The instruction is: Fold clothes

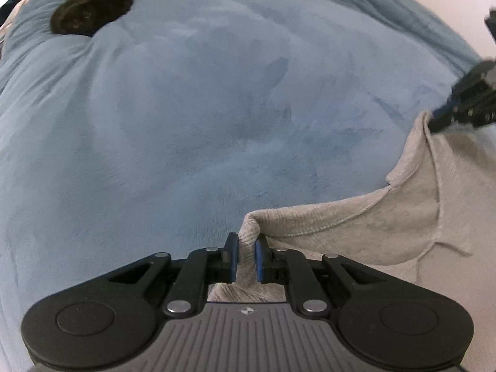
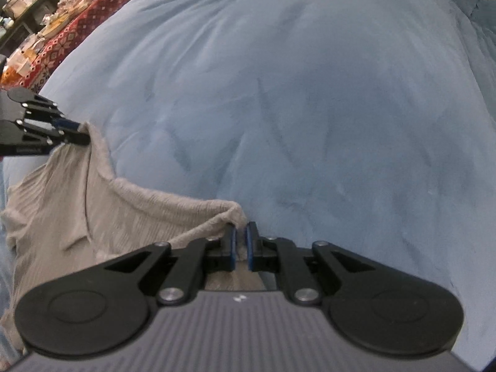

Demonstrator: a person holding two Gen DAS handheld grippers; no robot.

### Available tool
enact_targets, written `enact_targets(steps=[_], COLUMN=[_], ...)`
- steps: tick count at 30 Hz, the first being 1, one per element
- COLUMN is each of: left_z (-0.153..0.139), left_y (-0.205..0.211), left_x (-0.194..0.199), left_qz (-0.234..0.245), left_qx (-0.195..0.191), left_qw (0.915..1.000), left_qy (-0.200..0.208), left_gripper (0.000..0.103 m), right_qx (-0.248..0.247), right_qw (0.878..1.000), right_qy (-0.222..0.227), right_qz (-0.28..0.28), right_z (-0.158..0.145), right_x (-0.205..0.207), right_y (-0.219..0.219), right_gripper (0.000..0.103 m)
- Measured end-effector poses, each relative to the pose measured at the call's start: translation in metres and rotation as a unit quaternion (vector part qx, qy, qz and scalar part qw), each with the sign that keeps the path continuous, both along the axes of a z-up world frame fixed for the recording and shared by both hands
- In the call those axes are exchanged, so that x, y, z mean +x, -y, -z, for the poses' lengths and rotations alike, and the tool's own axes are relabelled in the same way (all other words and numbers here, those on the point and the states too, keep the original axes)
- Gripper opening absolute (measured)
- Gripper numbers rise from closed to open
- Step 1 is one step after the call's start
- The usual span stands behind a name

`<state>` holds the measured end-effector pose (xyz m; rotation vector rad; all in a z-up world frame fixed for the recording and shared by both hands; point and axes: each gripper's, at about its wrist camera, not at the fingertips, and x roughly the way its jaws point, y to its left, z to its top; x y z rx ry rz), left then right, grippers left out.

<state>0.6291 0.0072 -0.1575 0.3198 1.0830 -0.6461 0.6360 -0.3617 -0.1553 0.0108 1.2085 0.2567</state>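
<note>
Blue blanket [image 1: 217, 108] covers whole surface. One grey garment [image 1: 403, 217] at blanket's near edge, its top edge stretched between two grippers. Left gripper [image 1: 247, 254] nearly closed, pinching one garment corner. Right gripper [image 2: 241, 245] nearly closed, pinching other corner. One black round object [image 1: 90, 9] at far left corner of blanket. Patterned red cloth [image 2: 77, 24] with clutter beyond blanket.

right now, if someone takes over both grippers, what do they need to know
Left gripper: shut on one corner of the beige ribbed knit garment.
Right gripper: shut on another corner along the same edge.
The garment hangs slack between them over the light blue plush blanket; a black round object lies far off on it.
Done: both corners gripped.
Left: spread it flat and fold; no fold shows yet.
</note>
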Motion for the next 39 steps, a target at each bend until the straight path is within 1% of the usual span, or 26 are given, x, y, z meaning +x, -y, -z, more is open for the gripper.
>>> enact_targets(steps=[1, 5, 8, 10, 11, 12, 13, 15, 20, 23, 28, 32, 35, 37, 38, 39], left_z=[0.002, 0.008, 0.014, 0.014, 0.012, 0.01, 0.006, 0.0, -0.017, -0.032, -0.05, -0.051, -0.043, -0.037, -0.034, -0.032], left_y=[0.002, -0.002, -0.005, -0.005, -0.005, -0.007, -0.01, -0.019, -0.049, -0.071, -0.109, -0.135, -0.149, -0.156, -0.158, -0.159], left_x=[0.002, 0.01, 0.008, 0.006, 0.004, 0.003, 0.002, 0.0, -0.013, -0.03, -0.07, -0.103, -0.121, -0.129, -0.132, -0.136], left_qz=[0.003, -0.009, -0.015, -0.008, -0.004, -0.006, -0.012, -0.027, -0.065, -0.086, -0.125, -0.156, -0.19, -0.204, -0.209, -0.212], left_qx=[0.004, -0.005, -0.011, -0.01, -0.006, -0.004, -0.004, -0.002, -0.001, 0.0, 0.006, 0.011, 0.004, 0.01, 0.016, 0.025], left_qw=[1.0, 0.9999, 0.9997, 0.9998, 0.9999, 0.9999, 0.9999, 0.9996, 0.9979, 0.9963, 0.9921, 0.9877, 0.9815, 0.9785, 0.9772, 0.9765], left_qy=[0.0, -0.008, -0.014, -0.014, -0.011, -0.009, -0.007, -0.003, 0.002, 0.008, 0.008, -0.003, -0.021, -0.028, -0.029, -0.029], left_gripper=[0.011, 0.011, 0.014, 0.02, 0.026, 0.038, 0.049, 0.058, 0.058, 0.058, 0.058, 0.058, 0.058, 0.058, 0.058, 0.058], right_qx=[-0.006, -0.017, -0.022, -0.014, -0.007, 0.005, 0.016, 0.022, -0.006, -0.022, -0.029, -0.014, 0.002, 0.013, 0.014, 0.012], right_qw=[1.0, 1.0, 1.0, 1.0, 1.0, 1.0, 1.0, 0.999, 0.999, 0.999, 0.995, 0.993, 0.991, 0.99, 0.991, 0.991], right_qy=[0.005, 0.015, 0.015, 0.011, 0.01, 0.011, 0.01, 0.009, 0.01, 0.01, -0.001, -0.023, -0.028, -0.029, -0.03, -0.031], right_qz=[-0.001, 0.008, 0.013, 0.011, 0.013, 0.019, 0.025, 0.027, 0.04, 0.048, 0.093, 0.117, 0.131, 0.136, 0.133, 0.129], right_z=[0.001, 0.002, 0.009, 0.014, 0.015, 0.012, 0.008, 0.001, -0.024, -0.039, -0.06, -0.055, -0.04, -0.031, -0.027, -0.024], right_x=[0.002, 0.01, 0.014, 0.014, 0.013, 0.011, 0.008, -0.003, -0.053, -0.083, -0.152, -0.2, -0.218, -0.224, -0.224, -0.225], right_y=[-0.001, -0.003, -0.001, -0.001, 0.001, 0.004, 0.008, 0.015, 0.037, 0.051, 0.101, 0.126, 0.133, 0.134, 0.132, 0.128], right_gripper=[0.006, 0.005, 0.005, 0.009, 0.013, 0.027, 0.036, 0.036, 0.038, 0.038, 0.038, 0.038, 0.038, 0.036, 0.03, 0.004])
